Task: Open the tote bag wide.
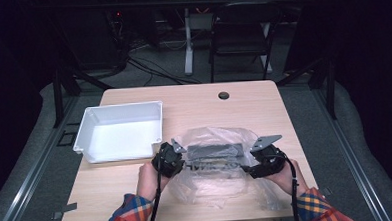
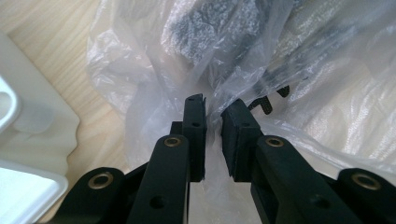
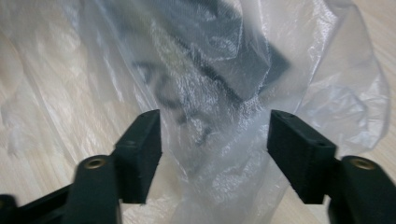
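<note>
Bag: a crumpled clear plastic bag lies on the pale wooden table, at the near edge, between the person's two hands.
Contents: a dark grey, flat, blocky item sits inside the bag, blurred by the film; its exact kind cannot be told.
Writing: some black marks show through the plastic in the left gripper view, but they are too broken up to read; no brand or label can be made out anywhere.
Left gripper: the black two-jaw left gripper stands at the bag's left end, its jaws drawn nearly together with a fold of the clear film pinched between the pads.
Right gripper: the black two-jaw right gripper is at the bag's right end, its jaws spread wide; bunched plastic lies in the gap, and the pads do not press on it.
Tray: a white rectangular plastic tray rests on the table, just beyond the left gripper and beside the bag.
Person: plaid orange and blue sleeves come in from the near edge.
</note>
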